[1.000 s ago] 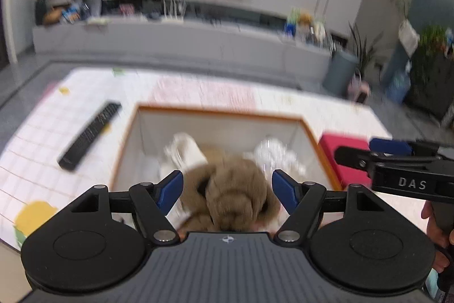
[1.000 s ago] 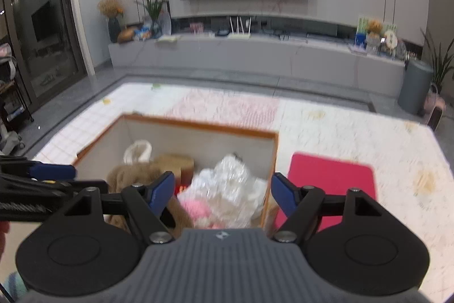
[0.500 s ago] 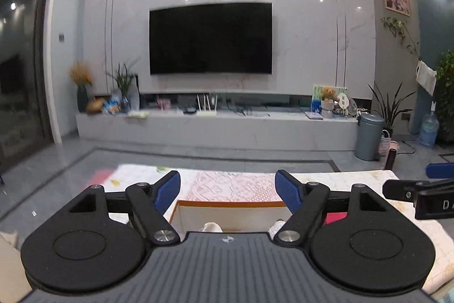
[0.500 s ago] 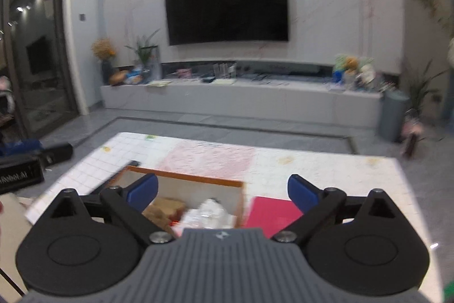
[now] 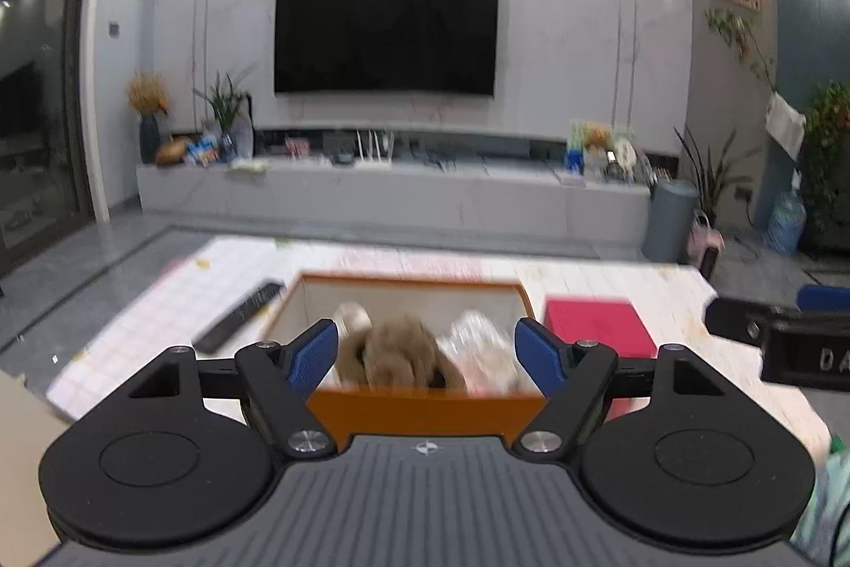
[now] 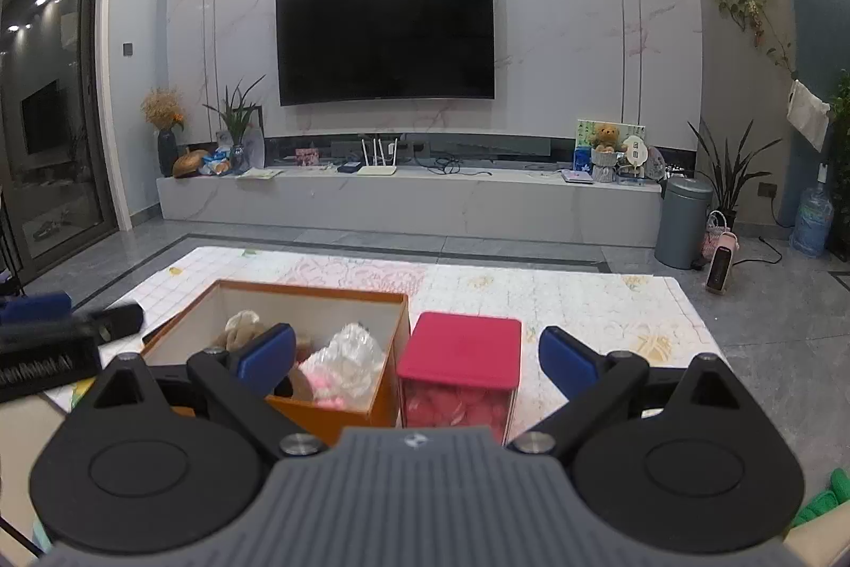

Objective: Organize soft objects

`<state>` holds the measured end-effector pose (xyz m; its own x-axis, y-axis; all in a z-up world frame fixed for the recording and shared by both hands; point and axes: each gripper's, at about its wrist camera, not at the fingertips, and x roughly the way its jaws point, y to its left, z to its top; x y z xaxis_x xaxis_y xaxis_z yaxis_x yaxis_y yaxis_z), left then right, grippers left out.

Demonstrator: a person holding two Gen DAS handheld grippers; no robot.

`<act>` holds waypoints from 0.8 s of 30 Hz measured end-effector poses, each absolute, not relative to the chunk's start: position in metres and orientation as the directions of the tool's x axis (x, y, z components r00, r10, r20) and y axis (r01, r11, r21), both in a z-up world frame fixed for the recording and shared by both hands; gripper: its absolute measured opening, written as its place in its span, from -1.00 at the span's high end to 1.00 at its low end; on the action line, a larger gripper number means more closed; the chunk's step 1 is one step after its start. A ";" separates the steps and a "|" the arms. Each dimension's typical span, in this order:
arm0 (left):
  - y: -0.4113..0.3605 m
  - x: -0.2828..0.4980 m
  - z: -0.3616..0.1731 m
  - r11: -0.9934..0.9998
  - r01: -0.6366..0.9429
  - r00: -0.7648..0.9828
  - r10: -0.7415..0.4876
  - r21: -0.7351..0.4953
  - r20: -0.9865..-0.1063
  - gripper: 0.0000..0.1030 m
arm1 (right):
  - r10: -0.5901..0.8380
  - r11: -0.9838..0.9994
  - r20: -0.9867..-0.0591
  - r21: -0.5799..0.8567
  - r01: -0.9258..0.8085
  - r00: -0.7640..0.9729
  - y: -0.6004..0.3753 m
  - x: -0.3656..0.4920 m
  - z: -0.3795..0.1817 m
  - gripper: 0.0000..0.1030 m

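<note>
Orange box [image 6: 340,413] holds the brown plush [image 5: 404,349] and crinkly white bundle [image 6: 345,357]; sorting looks nearly done. Left gripper [image 5: 431,352] and right gripper [image 6: 417,362] hover spread wide, gripping nothing.

A remote control [image 5: 239,314] lies near the mat's [image 6: 584,301] left edge; a television [image 6: 385,35] hangs on the wall.

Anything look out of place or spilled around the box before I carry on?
Nothing spilled. The brown plush toy and clear bag sit inside the orange box. One non-soft item, a black remote, lies on the mat left of it.
</note>
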<state>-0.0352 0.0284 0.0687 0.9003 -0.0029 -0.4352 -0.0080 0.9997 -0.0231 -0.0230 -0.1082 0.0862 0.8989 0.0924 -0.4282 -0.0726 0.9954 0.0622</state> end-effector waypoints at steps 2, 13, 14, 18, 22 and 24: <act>0.026 -0.035 0.062 1.000 -0.009 0.878 -0.006 -0.030 -0.479 -0.73 | 0.103 0.994 -0.444 0.085 -0.073 0.890 -0.111 -0.026 0.080 -0.87; 0.010 -0.056 0.032 0.997 0.041 0.822 -0.071 -0.065 -0.566 -0.73 | 0.078 0.992 -0.519 0.125 -0.014 0.851 -0.124 -0.053 0.050 -0.87; 0.008 -0.059 0.030 0.997 0.049 0.818 -0.078 -0.066 -0.570 -0.73 | 0.075 0.991 -0.519 0.131 -0.008 0.851 -0.127 -0.055 0.049 -0.87; -0.001 -0.068 0.025 0.997 0.057 0.813 -0.072 -0.044 -0.578 -0.73 | 0.061 0.990 -0.517 0.143 0.016 0.854 -0.131 -0.063 0.047 -0.94; -0.005 -0.072 0.024 0.998 0.052 0.811 -0.060 -0.030 -0.582 -0.73 | 0.061 0.990 -0.517 0.139 0.013 0.854 -0.131 -0.070 0.043 -0.94; -0.006 -0.074 0.024 0.998 0.051 0.811 -0.054 -0.021 -0.583 -0.73 | 0.062 0.990 -0.518 0.141 0.013 0.853 -0.131 -0.071 0.043 -0.94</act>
<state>-0.0741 -0.0064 0.0244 0.8107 -0.0543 -0.5829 0.0514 0.9984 -0.0215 -0.0712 -0.1309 0.0429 0.8533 0.0624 -0.5177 0.0130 0.9900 0.1408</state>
